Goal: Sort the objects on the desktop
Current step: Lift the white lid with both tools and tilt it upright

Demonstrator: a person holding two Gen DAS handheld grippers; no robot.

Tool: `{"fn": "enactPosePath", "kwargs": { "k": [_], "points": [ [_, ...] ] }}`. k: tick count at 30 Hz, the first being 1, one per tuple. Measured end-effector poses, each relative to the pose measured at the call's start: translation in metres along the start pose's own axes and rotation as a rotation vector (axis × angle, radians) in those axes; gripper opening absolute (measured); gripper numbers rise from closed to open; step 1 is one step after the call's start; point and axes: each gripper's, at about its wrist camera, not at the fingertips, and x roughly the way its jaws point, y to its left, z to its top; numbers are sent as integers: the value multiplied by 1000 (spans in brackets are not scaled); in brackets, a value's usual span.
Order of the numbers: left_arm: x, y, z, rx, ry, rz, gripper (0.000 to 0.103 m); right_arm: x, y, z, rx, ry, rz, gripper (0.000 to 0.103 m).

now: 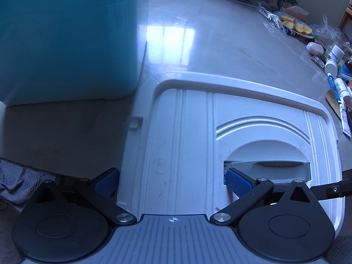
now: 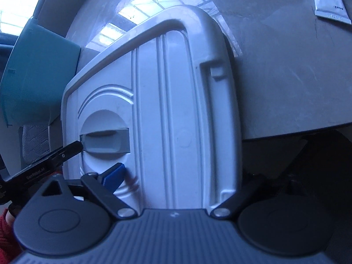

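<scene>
**Both grippers spread over the white lid**

While the flat white ribbed plastic lid (image 1: pixel 220 132) is lying on the pale glossy desk (image 1: pixel 209 44), I am holding the left gripper (image 1: pixel 172 181) wide open above its near end, gripping nothing. One blue pad (image 1: pixel 238 181) is sitting at the lid's grey recessed handle (image 1: pixel 275 168); the other is hanging beyond the lid's left edge, over the desk.

From the right wrist view, I am keeping the right gripper (image 2: pixel 176 176) spread wide across the same lid (image 2: pixel 176 110) too. Its left blue pad (image 2: pixel 114 175) is showing just below the grey handle (image 2: pixel 107 140), but the right fingertip is hidden below the lid's rim, so I cannot tell whether it is touching.

A tall teal plastic bin (image 1: pixel 66 39) is standing just beside the lid. Bottles, tubes and a plate of cut fruit (image 1: pixel 296 26) are crowding the desk's far right side, well apart from the lid.
</scene>
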Motion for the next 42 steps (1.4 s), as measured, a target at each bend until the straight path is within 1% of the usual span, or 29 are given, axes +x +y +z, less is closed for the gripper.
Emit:
{"fn": "enactPosePath", "kwargs": {
  "k": [5,15,19,22,24,28,29,33,36,39,42],
  "points": [
    [-2,1,-1,4,-9,-9,103,-3,-2,1,8,8,-1,92],
    [-18,61,6,-145,63,-65,103,-5,-1,5,15,29,-1,89],
    [-9,88,-2,-200,136,-251,103,-3,1,7,9,41,-2,89],
    [7,94,-10,-178,207,-376,103,-2,2,7,4,51,-4,89],
    [18,92,-13,-167,234,-424,103,-1,2,7,1,59,-5,89],
    [35,88,-15,-165,241,-547,103,1,3,7,-1,72,-6,89],
    [40,86,-16,-164,248,-563,103,1,3,7,0,74,-6,89],
    [49,78,-21,-135,276,-592,103,0,4,10,0,78,-11,90],
    [57,67,-18,-83,286,-589,103,2,5,13,-4,81,-19,90],
    [63,66,-18,-90,308,-592,103,4,5,13,-10,82,-24,91],
    [64,63,-17,-93,303,-574,103,6,6,13,-28,70,-36,93]
  ]
}}
